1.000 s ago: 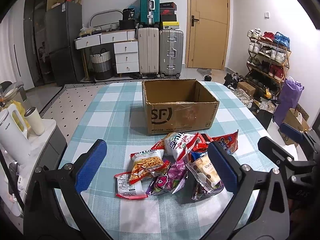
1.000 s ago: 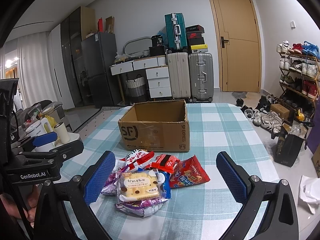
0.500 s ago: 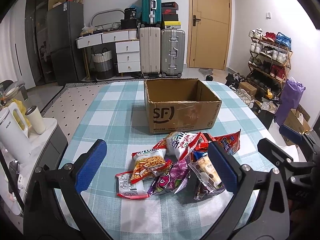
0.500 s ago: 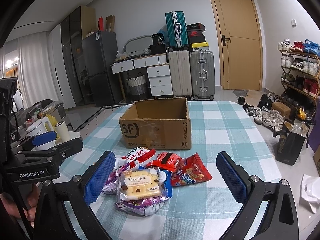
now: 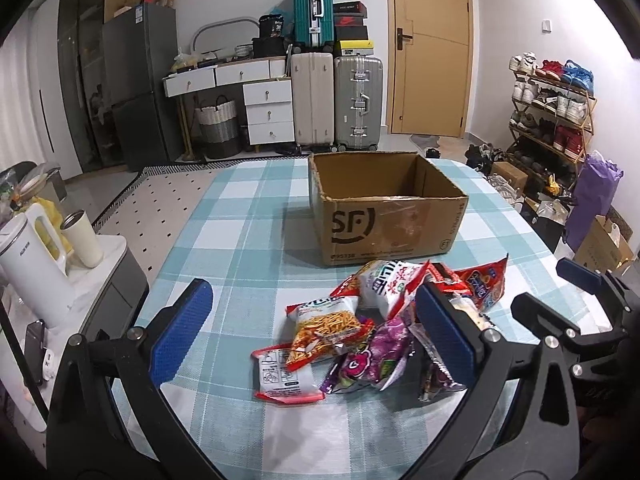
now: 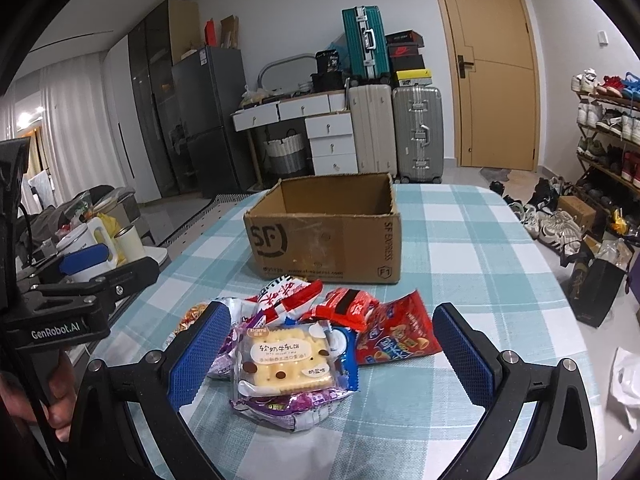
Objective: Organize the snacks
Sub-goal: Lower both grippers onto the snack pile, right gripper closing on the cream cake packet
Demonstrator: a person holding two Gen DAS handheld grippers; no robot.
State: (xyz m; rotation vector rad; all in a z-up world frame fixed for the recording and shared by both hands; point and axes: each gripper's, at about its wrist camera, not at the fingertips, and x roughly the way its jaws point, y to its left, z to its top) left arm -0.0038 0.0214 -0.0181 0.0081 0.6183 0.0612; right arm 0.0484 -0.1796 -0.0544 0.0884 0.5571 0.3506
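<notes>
Bench (image 5: 248, 208) covered in a teal-and-white check cloth; its far edge faces the suitcases and door, its near edge lies under both cameras.

Cardboard box (image 5: 384, 216), "SF" printed on the near wall, top open, nothing seen inside. It stands on the far half of the bench, roughly midway between the left and right edges.

Snack pile (image 6: 304, 336) lies on the bench just in front of the box's near wall, packets overlapping one another:
- red packet (image 6: 396, 336) on the right side of the pile, flat on the cloth.
- cracker pack (image 6: 286, 364), clear wrap, pale biscuits with dark dots, at the near end, resting on top of a purple packet (image 5: 376, 356).
- white-and-red packet (image 5: 390, 286) closest to the box.
- noodle-stick packet (image 5: 324, 326), orange picture on the front, at the left side, overlapping a small red-edged white packet (image 5: 280, 376) nearest the bench's near edge.

Left hand-held gripper (image 5: 316, 340): blue pads spread wide, nothing between them, held above the bench on the near side of the pile.

Right hand-held gripper (image 6: 332, 354): pads spread wide as well, empty, with the cracker pack lying on the bench between and below them, not touched.
</notes>
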